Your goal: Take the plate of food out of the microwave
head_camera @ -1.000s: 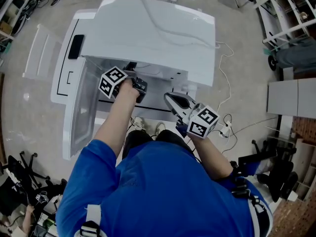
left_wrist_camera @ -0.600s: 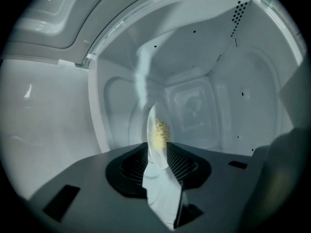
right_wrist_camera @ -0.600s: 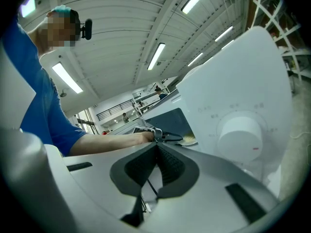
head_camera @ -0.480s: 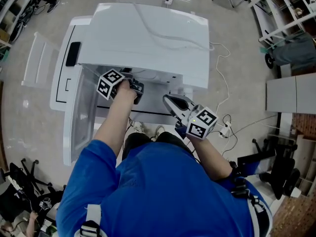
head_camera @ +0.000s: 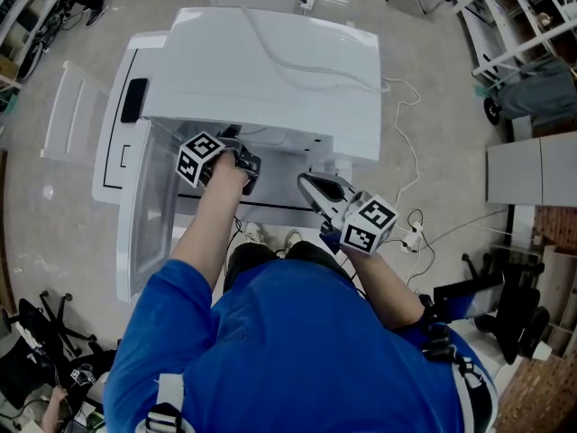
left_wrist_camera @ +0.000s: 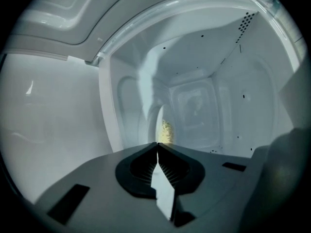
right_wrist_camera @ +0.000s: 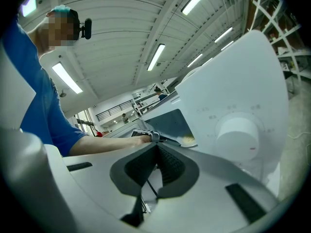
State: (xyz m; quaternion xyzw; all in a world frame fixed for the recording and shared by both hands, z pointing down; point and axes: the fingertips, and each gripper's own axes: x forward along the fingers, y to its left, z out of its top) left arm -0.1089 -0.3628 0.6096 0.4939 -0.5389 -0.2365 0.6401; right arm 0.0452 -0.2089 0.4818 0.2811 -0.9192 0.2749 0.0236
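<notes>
plate of food (left_wrist_camera: 159, 123) sits in the microwave (head_camera: 270, 61) cavity, not out yet, seen edge-on in the left gripper view with yellowish food (left_wrist_camera: 166, 131) on it

far left in the head view the microwave door (head_camera: 144, 224) hangs open, swung out to the left

next comes the left gripper (left_wrist_camera: 156, 143), marker cube (head_camera: 200, 158) on top, reaching into the cavity mouth; its tips are hidden under the microwave top in the head view. its jaws have just been closing and now clench the near rim of the plate, with the white rim wedged between the dark ribbed pads (left_wrist_camera: 144, 167)

right gripper view shows the same grip from the side: plate rim and food show just past the left gripper, beside the control panel with its round white dial (right_wrist_camera: 236, 134)

right gripper (right_wrist_camera: 156, 145) hovers outside, just right of the opening and in front of the panel, apart from the plate, jaws pressed together with nothing between them

person in a blue shirt (head_camera: 288, 350) stands right up at the microwave front

right of that, white cables (head_camera: 410, 228) lie on the floor, then a white shelving rack (head_camera: 518, 25) at the far right edge
</notes>
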